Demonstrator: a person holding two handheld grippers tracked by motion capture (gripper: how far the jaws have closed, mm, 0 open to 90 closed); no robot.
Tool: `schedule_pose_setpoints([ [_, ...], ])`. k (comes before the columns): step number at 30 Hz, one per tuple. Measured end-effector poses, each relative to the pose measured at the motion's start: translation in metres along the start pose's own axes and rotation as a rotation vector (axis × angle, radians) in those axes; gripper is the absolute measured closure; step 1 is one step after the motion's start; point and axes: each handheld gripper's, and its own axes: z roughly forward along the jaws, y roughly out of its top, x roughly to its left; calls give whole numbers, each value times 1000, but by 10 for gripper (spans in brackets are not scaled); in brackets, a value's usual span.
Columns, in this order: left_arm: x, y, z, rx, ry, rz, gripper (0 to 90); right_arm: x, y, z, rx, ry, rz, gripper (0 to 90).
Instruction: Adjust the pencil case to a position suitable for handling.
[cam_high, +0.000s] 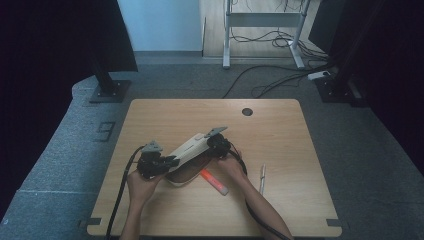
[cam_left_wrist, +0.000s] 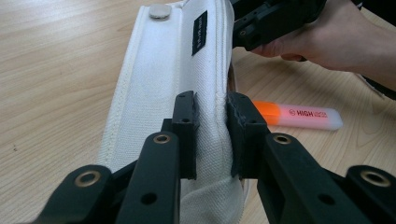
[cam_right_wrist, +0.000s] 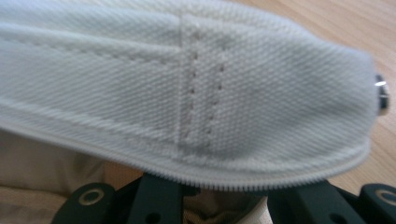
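On the wooden table (cam_high: 150, 120) a white canvas pencil case (cam_high: 189, 148) is held between two grippers, a little in front of the middle of the top; it lies slanted, from lower left to upper right in the high view, and its open side faces the person. At the left, the left hand (cam_high: 142, 184) carries the left gripper (cam_high: 169, 161); in the left gripper view its two black jaws stand close together and pinch the near end of the case (cam_left_wrist: 187, 88), so the cloth is squeezed into a fold between the pads (cam_left_wrist: 187, 121); this gripper is clamped on the pencil case. On the case there is a small black label (cam_left_wrist: 199, 32) and a round metal snap (cam_left_wrist: 159, 11) at the far end. More to the right, an orange highlighter (cam_high: 214, 181) lies flat on the table just beside the case, near its open edge; a pale pen (cam_high: 262, 178) lies further right, well apart from the case. At the right, the right hand (cam_high: 231, 167) carries the right gripper (cam_high: 214, 146) at the far end of the case; in the right gripper view the cloth (cam_right_wrist: 187, 88) and its zipper edge (cam_right_wrist: 243, 179) cover the jaws, so I cannot tell if they press on it or only stand around it.
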Motion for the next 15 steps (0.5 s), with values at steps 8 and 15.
schedule_pose_setpoints([
  [8, 1, 0, 0, 0, 6, 2, 747, -2, 1, -3, -2, 0, -1, 548],
  [15, 1, -1, 1, -3, 10, 3, 747, -1, 0, -15, -3, -16, 6, 429],
])
